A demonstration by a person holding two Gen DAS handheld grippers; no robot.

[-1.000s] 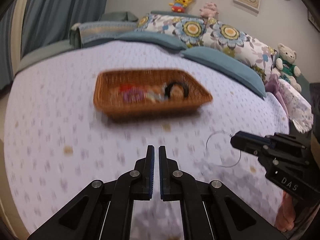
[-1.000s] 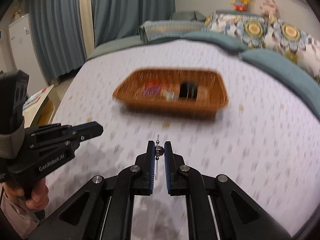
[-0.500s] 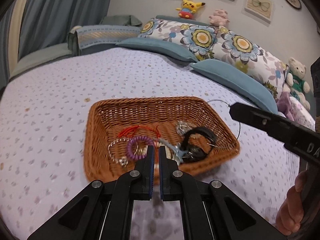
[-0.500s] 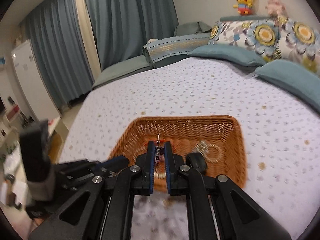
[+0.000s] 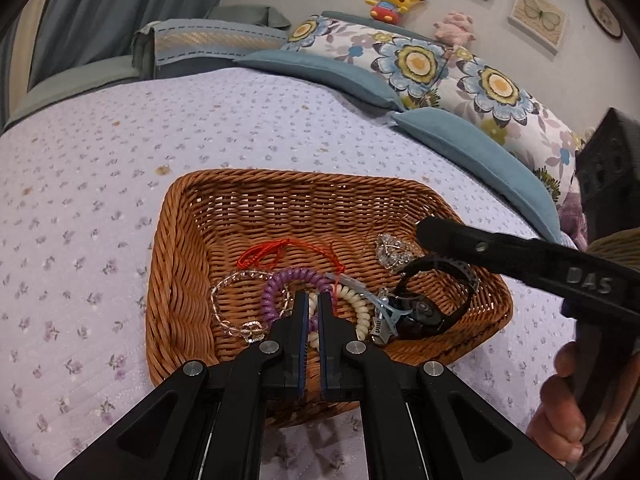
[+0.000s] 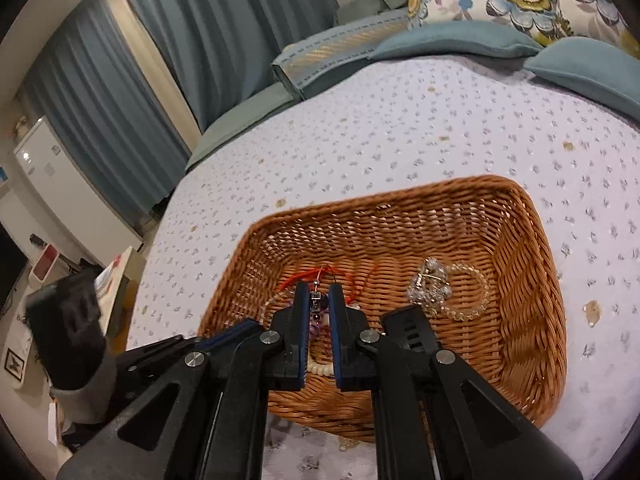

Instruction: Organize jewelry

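Two grippers hang over one wicker basket that sits on a bed with a lilac flowered cover. The left gripper has its jaws drawn nearly together with only a thin slit between them, and nothing is held in it; it hovers above the basket's near side. The right gripper has its jaws pressed on a small beaded earring, whose thin wire hook rises just above the fingertips, over the near-left part of the basket. In the left wrist view the right gripper reaches in from the right over the basket's far right corner, with a hand gripping its handle at the frame's edge. Inside the basket lie a red cord near the middle, a purple coil tie and a cream coil tie touching each other at the near side, a clear bead bracelet by the left wall, a blue hair clip just beside a black watch at the near right, and a crystal brooch toward the far right. In the right wrist view the brooch touches a pale bead bracelet. Blue pillows line the bed's far edge.
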